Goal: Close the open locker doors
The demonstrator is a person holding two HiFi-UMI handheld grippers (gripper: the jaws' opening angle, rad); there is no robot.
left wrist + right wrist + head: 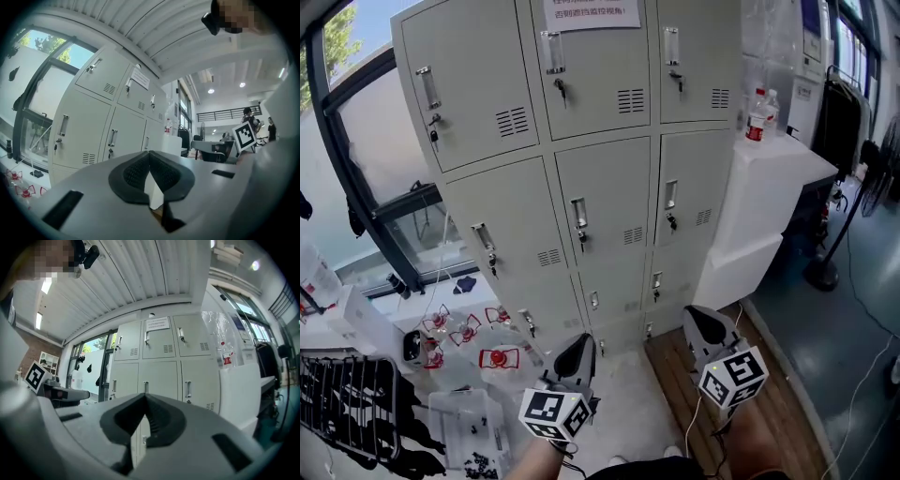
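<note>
A grey bank of lockers (600, 178) stands ahead, three columns wide, and every door in sight lies flat and closed. It shows again as the lockers (108, 122) in the left gripper view and the lockers (161, 357) in the right gripper view. My left gripper (578, 354) is low in the head view, a short way back from the bottom row, shut with nothing between its pads. My right gripper (705, 323) is beside it to the right, also shut and empty, pointing at the lower right doors. Neither touches a door.
A white cabinet (764, 202) with a red-labelled bottle (757, 117) on top stands right of the lockers. On the floor at left lie red-and-clear clips (469, 333), a clear box (469, 422) and a black rack (347, 403). A window (356, 122) runs along the left.
</note>
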